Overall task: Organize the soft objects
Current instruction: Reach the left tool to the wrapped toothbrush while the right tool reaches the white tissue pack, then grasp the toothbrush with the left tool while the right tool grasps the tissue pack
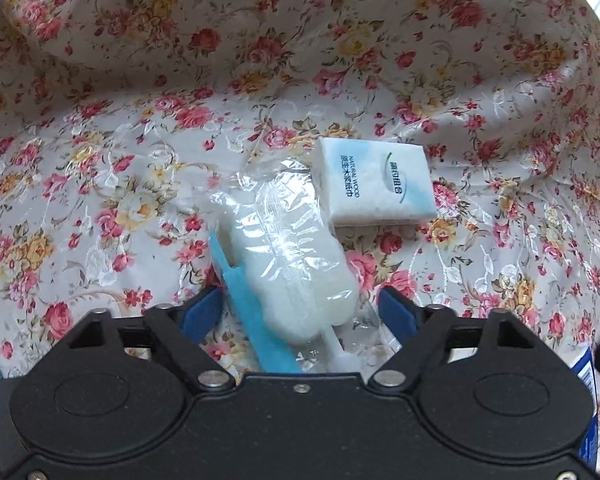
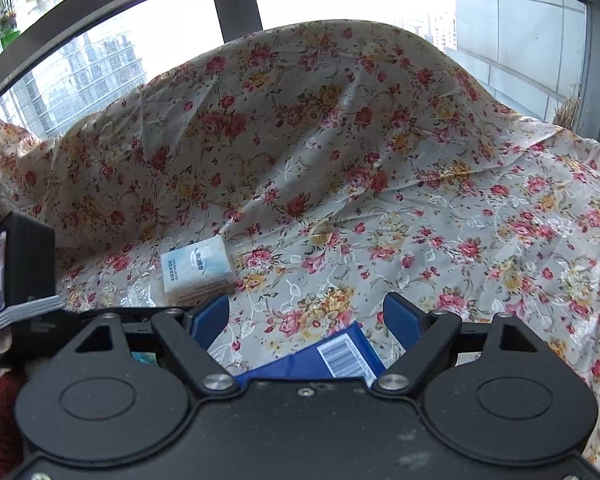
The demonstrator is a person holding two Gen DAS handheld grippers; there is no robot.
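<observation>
tissue pack: "NATURAL WOOD" | blue package: barcode only

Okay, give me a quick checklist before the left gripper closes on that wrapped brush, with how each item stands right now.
1. Wrapped brush lies between the left gripper's jaws: ok.
2. Pads pressing on it: not ok, gaps show on both sides.
3. Tissue pack clear of the jaws: ok, though it touches the wrapper's far end.
4. Right gripper open, over the blue packet: ok.
5. Floral cloth free of the jaws: cannot tell.
</observation>
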